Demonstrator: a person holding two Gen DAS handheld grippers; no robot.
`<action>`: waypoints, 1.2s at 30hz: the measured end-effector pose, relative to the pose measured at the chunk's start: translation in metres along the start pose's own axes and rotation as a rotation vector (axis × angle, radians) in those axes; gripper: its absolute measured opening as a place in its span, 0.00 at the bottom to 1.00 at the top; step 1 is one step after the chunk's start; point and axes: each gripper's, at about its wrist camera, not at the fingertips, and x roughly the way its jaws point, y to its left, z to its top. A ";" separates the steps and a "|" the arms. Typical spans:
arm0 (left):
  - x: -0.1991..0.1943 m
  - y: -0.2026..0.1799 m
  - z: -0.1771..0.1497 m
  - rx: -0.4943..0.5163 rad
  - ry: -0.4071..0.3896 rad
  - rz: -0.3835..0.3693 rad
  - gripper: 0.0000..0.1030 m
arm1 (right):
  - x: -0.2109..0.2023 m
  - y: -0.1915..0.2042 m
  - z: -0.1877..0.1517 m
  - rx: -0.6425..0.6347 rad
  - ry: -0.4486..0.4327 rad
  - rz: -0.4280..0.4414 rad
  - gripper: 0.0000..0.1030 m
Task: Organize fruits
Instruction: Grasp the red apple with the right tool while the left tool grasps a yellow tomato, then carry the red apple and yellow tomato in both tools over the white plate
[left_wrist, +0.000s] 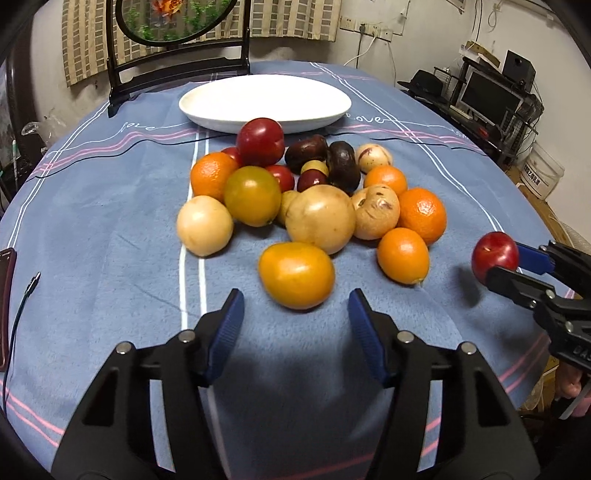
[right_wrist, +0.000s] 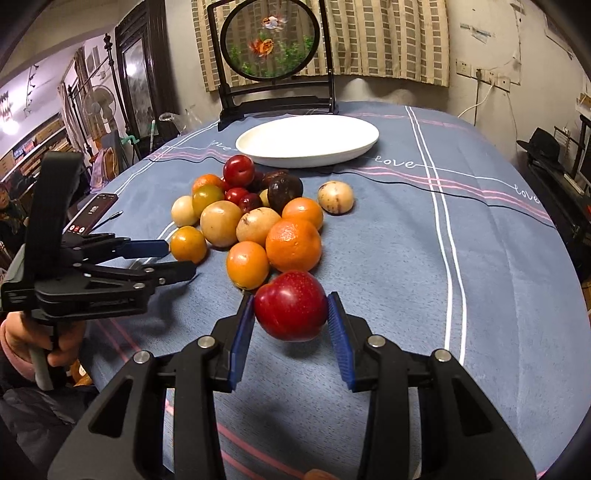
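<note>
1. Fruit sits in one loose heap (left_wrist: 306, 195) on the blue tablecloth (right_wrist: 498, 277), between us and the white plate (right_wrist: 308, 140), which holds nothing yet.
2. We hold a red plum (right_wrist: 290, 305) in the right gripper (right_wrist: 291, 317): its blue pads (right_wrist: 336, 325) press on both flanks of the fruit. From the left wrist view the plum appears to hang above the cloth, off to the right of the heap.
3. Our left gripper (left_wrist: 295, 317) is spread wide and grips nothing. It points at a yellow-orange fruit (left_wrist: 296, 275) lying just ahead of its fingertips.
4. We judge the step in hand to be carrying the plum to the plate. The heap lies squarely in the way, so we should pass well above it or skirt round its right side, past the pale speckled fruit (right_wrist: 335, 197).
5. Round, smooth skin can slip, so we keep the squeeze steady and the pads level, without crushing the flesh.
6. We should lower the plum until it touches the plate's floor before letting go, and set it toward one side, so that like fruits can be grouped beside it.
7. A dropped plum could roll on the shallow plate; a low, slow release guards against that.
8. Meanwhile the left gripper should stay clear of the right one's path.
</note>
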 end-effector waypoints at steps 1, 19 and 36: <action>0.002 -0.001 0.002 -0.004 0.001 0.000 0.58 | 0.000 -0.002 -0.001 0.004 -0.001 0.003 0.39; 0.003 0.007 0.003 -0.052 -0.010 -0.057 0.41 | -0.006 -0.003 0.001 0.010 -0.017 0.009 0.39; -0.051 0.038 0.103 0.062 -0.146 -0.039 0.40 | 0.033 -0.014 0.129 0.009 -0.052 0.068 0.39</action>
